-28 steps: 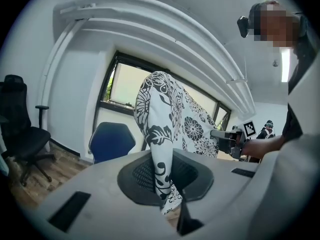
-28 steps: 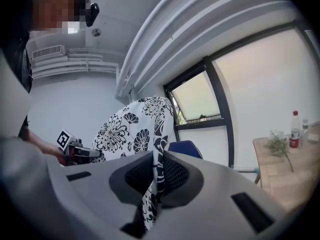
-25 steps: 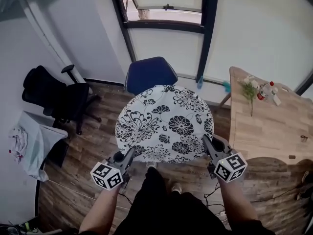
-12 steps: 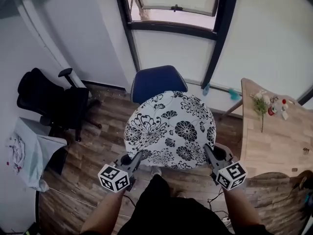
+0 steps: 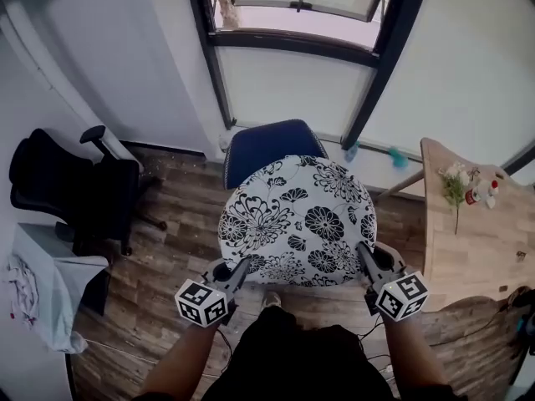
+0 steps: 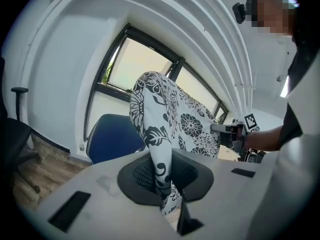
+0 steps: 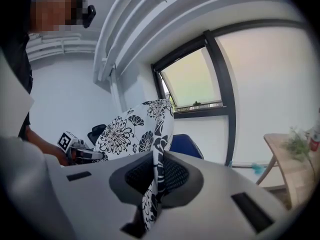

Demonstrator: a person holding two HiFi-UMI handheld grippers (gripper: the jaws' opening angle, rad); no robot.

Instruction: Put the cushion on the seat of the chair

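— Cushion (image 5: 297, 220), what's it like?

— Round and fairly flat, white with big black flower prints. The person holds it up in front of them. It hides the seat of the blue chair (image 5: 263, 144), whose back shows past the far edge.

— Who's got hold of it?

— Both. The left gripper (image 5: 236, 267) has its fingers clamped on the near left rim, and the right gripper (image 5: 364, 255) is clamped on the near right rim. Fabric is pinched flat in each.

— Different from a second ago?

— It's been carried closer to the chair and window. The wooden table (image 5: 468, 224) now sits further right in the head view. Both grips are unchanged.
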